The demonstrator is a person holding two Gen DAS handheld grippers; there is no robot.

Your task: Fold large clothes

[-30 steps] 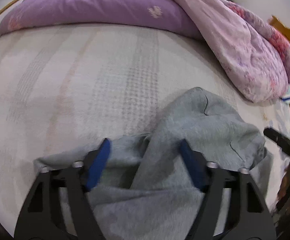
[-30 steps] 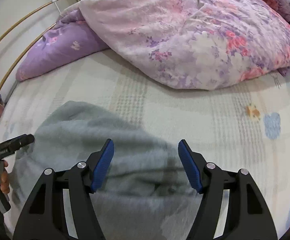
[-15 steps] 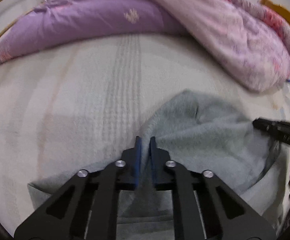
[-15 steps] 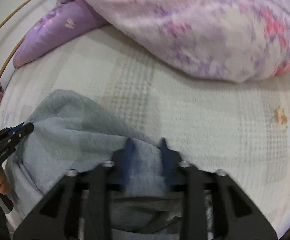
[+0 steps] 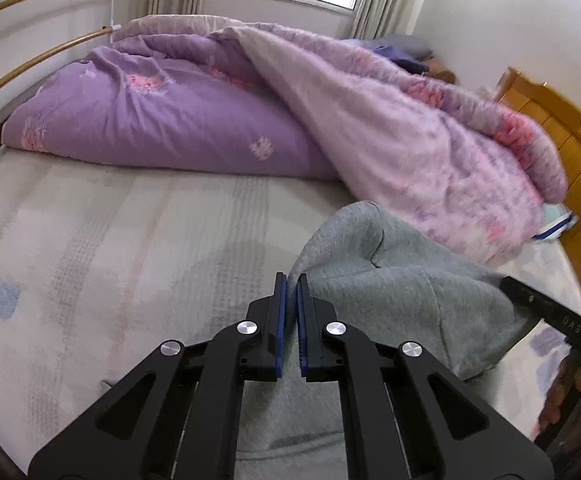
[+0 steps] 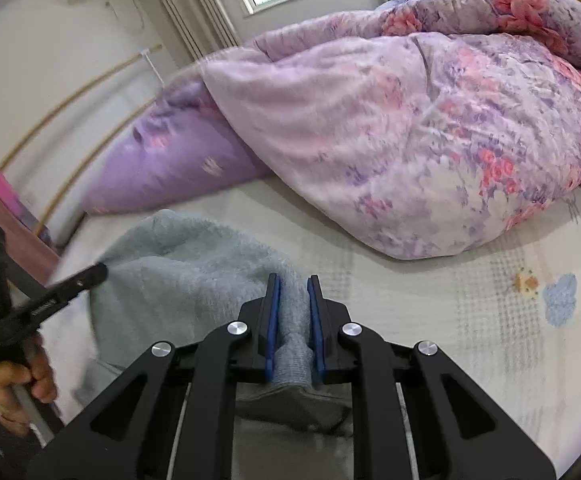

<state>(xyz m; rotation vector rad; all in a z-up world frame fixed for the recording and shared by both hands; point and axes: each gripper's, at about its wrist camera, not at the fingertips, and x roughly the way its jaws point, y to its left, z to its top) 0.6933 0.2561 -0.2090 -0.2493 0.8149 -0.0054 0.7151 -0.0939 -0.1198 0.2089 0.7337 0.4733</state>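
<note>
A grey fleece garment (image 5: 402, 292) hangs bunched between my two grippers above the bed; it also shows in the right wrist view (image 6: 186, 264). My left gripper (image 5: 291, 280) is shut on an edge of the garment, the blue pads pinching thin fabric. My right gripper (image 6: 293, 284) is shut on a thicker fold of the garment, which fills the gap between its pads. The right gripper's finger (image 5: 550, 312) shows at the right of the left wrist view, and the left gripper's finger (image 6: 58, 292) at the left of the right wrist view.
A pale patterned bed sheet (image 5: 110, 248) lies below. A purple quilt (image 5: 162, 120) and a pink floral duvet (image 6: 430, 140) are piled at the far side. A wooden headboard (image 5: 562, 152) stands at the right, curved rails (image 5: 30, 60) along the left wall.
Both grippers went from open over the garment to shut on it, then lifted it off the bed; the views tilted up toward the window.
</note>
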